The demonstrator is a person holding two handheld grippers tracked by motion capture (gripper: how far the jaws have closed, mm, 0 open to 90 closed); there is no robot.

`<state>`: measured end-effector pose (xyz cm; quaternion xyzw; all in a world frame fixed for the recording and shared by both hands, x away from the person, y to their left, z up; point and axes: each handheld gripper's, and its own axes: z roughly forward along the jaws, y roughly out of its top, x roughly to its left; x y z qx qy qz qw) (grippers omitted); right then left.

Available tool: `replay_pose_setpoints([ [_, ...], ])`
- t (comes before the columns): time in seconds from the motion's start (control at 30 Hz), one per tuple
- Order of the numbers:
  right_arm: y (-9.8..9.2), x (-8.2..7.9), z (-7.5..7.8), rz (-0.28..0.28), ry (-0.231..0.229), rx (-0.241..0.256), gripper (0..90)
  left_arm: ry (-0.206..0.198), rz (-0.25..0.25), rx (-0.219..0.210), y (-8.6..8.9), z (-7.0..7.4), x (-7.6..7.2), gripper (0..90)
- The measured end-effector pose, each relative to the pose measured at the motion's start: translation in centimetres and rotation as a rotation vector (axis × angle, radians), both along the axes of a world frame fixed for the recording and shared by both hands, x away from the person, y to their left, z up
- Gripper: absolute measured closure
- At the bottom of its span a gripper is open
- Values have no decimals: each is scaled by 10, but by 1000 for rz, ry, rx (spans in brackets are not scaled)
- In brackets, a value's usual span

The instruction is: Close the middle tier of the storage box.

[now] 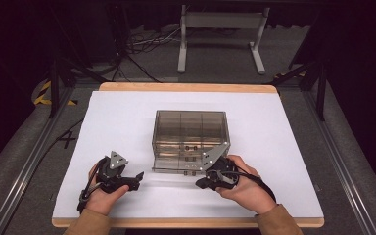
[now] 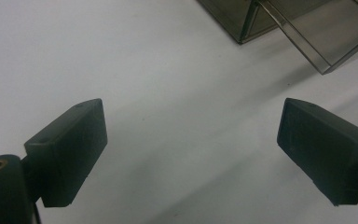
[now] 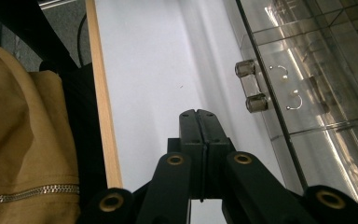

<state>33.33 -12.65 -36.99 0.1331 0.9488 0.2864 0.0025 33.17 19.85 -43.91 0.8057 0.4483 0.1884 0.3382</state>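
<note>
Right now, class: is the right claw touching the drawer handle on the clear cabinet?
Apart. In the right gripper view, the shut right claw points past the drawer handle, with bare white table plainly between them.

Drawer box [image 1: 190, 129] – smoky clear glossy plastic; table [image 1: 186, 87] edge – pale wood; cover sheet [image 1: 117, 122] – matt white.

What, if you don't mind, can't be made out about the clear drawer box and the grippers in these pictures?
- Drawer box, high view: contents too small and glare-washed to tell.
- Drawer handle, right gripper view: its drawer is cut off by the frame edge.
- Right gripper, high view: jaws partly hidden by the hand.
</note>
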Motion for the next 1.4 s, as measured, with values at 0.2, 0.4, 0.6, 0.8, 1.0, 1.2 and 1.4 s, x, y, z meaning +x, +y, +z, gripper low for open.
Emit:
replay_pose_setpoints([
  [0.2, 1, 3, -7, -4, 4, -23, 900, 0, -1, 2, 0, 0, 0, 92],
  [0.4, 3, 4, -13, -26, 7, -62, 900, -1, -1, 5, 1, 0, -1, 91],
  [0.6, 4, 9, -19, -36, -8, -76, 900, -2, 4, 5, 2, 0, -2, 92],
  [0.8, 5, 12, -21, -72, -31, -96, 900, -2, 7, 5, 2, 0, -3, 92],
  [1.0, 3, 17, -25, -104, -55, -116, 900, -5, 12, 5, 4, 0, -5, 92],
  [1.2, 3, 20, -26, -119, -64, -109, 900, -4, 14, 4, 4, -1, -6, 92],
  [1.4, 5, 21, -25, -129, -79, -111, 900, -4, 19, 4, 5, -1, -7, 92],
])
